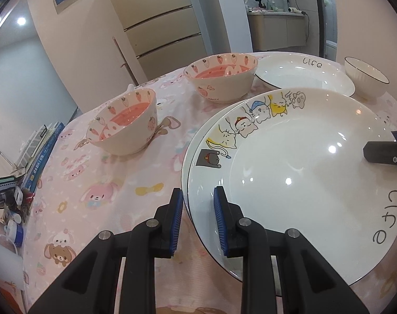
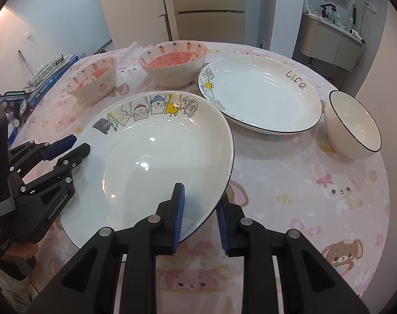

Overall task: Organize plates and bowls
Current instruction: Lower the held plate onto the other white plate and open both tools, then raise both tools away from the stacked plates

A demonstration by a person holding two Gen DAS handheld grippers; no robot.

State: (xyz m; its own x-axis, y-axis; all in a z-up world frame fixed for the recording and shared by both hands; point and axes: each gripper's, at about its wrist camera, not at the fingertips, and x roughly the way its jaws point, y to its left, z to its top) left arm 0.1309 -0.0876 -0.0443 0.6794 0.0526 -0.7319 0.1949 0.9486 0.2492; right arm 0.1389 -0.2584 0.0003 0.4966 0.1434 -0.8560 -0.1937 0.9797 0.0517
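Observation:
A white deep plate with cartoon cats (image 1: 303, 170) (image 2: 159, 151) is gripped from both sides and tilts slightly over the table. My left gripper (image 1: 198, 196) (image 2: 80, 142) is shut on its left rim. My right gripper (image 2: 199, 196) (image 1: 381, 144) is shut on its near right rim, one finger above and one below. A second matching plate marked "Life" (image 2: 261, 96) (image 1: 303, 78) lies behind. Two strawberry bowls (image 1: 122, 125) (image 1: 222, 78) stand at the back left. A white ribbed bowl (image 2: 353, 123) (image 1: 366, 78) stands at the right.
The round table carries a pink cartoon cloth (image 2: 303, 196). Books and small clutter (image 1: 28, 170) sit at its left edge. A fridge (image 1: 159, 26) stands behind the table, and a counter (image 2: 329, 41) is at the back right.

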